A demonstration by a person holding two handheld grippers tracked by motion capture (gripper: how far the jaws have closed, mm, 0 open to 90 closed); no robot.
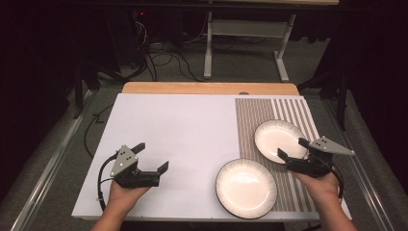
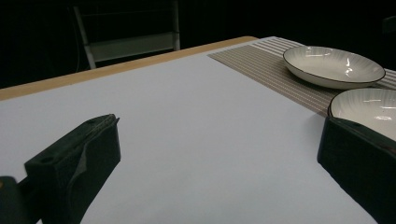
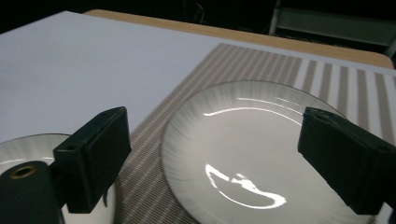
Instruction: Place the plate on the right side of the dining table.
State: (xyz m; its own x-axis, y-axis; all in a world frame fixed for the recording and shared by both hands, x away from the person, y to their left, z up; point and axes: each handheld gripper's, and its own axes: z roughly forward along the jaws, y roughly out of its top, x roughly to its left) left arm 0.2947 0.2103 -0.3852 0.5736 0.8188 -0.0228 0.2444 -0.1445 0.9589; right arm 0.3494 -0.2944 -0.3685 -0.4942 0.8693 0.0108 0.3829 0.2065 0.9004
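black jaws of right tongs [image 1: 292, 149] stood wide apart, holding nothing, poised over near rim of far plate [image 1: 280, 140] on striped mat [image 1: 293, 111]. left tongs [image 1: 153, 156], equally wide and empty, hovered above bare white board [image 1: 178, 130]. near plate [image 1: 246, 187] lay half on mat, beside far one. risk, judged: glazed rim slipping from jaws, plates knocking together.

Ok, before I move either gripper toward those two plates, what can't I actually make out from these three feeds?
- Near plate: in the left gripper view the gripper's own jaw covers part of it and the frame edge cuts it.
- Far plate: its near rim runs off the bottom of the right gripper view.
- Whether the right gripper touches the far plate: the high view cannot settle it.
- Beyond the table: too dark.
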